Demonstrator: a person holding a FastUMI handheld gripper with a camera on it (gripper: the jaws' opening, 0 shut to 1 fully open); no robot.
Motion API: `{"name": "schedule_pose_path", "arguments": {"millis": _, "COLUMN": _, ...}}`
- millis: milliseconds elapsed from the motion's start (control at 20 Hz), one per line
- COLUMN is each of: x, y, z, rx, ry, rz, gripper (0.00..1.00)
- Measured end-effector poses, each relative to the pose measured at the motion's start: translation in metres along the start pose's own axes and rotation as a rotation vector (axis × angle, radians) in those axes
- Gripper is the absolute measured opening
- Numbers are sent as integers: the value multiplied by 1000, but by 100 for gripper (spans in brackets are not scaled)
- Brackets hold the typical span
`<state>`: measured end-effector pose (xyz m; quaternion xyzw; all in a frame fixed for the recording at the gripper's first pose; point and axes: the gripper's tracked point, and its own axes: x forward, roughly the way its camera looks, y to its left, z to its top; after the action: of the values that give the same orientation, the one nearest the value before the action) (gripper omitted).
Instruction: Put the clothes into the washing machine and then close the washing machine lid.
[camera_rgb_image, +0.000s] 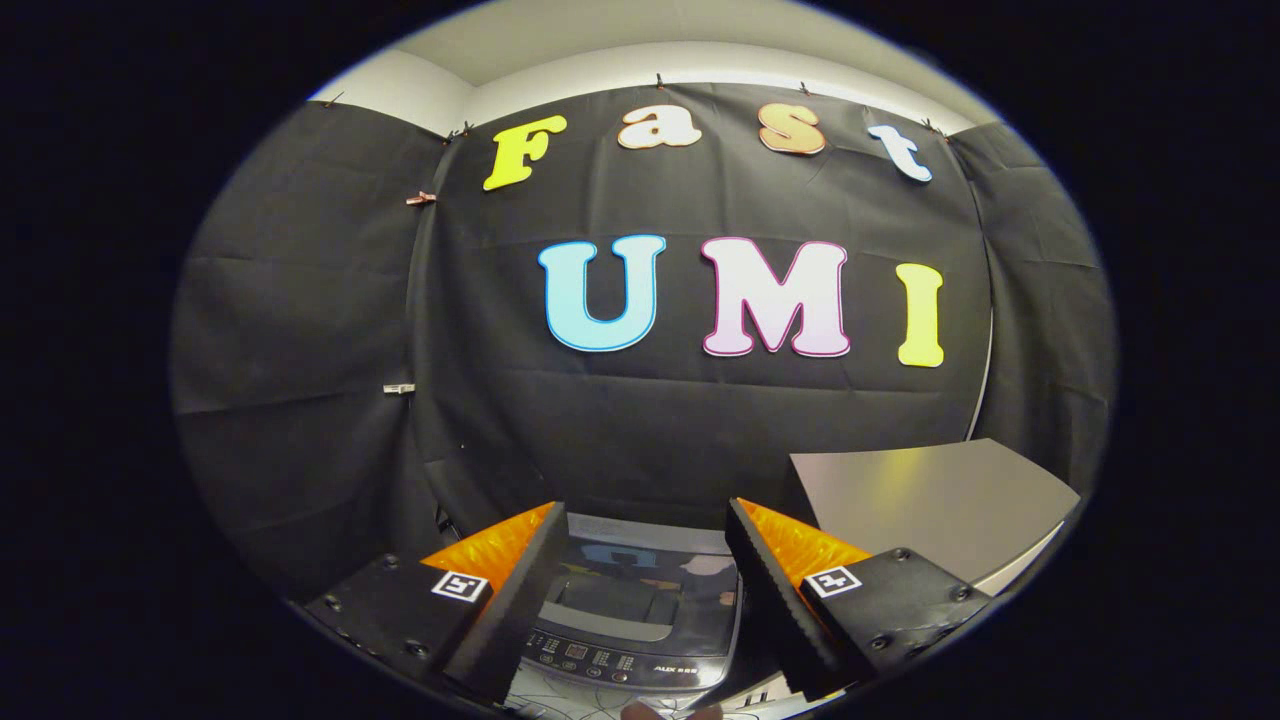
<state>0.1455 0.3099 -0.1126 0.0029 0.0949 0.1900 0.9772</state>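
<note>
Gripper (645, 560) wide open w/ nothing held, hovering above washing machine (640, 620), its lid (630, 595) down; grey table (930, 500) beside.

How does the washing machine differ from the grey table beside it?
The washing machine sits between and below the open gripper fingers; the table lies beyond the right finger. The machine's top is dark, glossy, with a control panel; the table's is plain matte grey. Both tops are flat.

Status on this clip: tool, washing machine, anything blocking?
Tool open, nothing between its fingers. Washing machine just ahead between them, glass lid down. No clothes seen. Grey table beyond the right finger, not blocking.
</note>
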Motion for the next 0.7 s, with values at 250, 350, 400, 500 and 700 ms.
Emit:
{"name": "schedule_pose_path", "arguments": {"millis": 250, "x": -29, "y": -20, "z": 9, "rx": 28, "ry": -26, "rz": -26, "gripper": 99}}
{"name": "schedule_pose_path", "arguments": {"millis": 350, "x": -40, "y": -28, "z": 11, "rx": 38, "ry": -34, "rz": -35, "gripper": 99}}
{"name": "schedule_pose_path", "arguments": {"millis": 400, "x": -47, "y": -34, "z": 14, "rx": 37, "ry": -39, "rz": -41, "gripper": 99}}
{"name": "schedule_pose_path", "arguments": {"millis": 500, "x": -61, "y": -43, "z": 19, "rx": 25, "ry": -55, "rz": -57, "gripper": 99}}
{"name": "schedule_pose_path", "arguments": {"millis": 700, "x": -85, "y": -57, "z": 27, "rx": 15, "ry": -87, "rz": -85, "gripper": 99}}
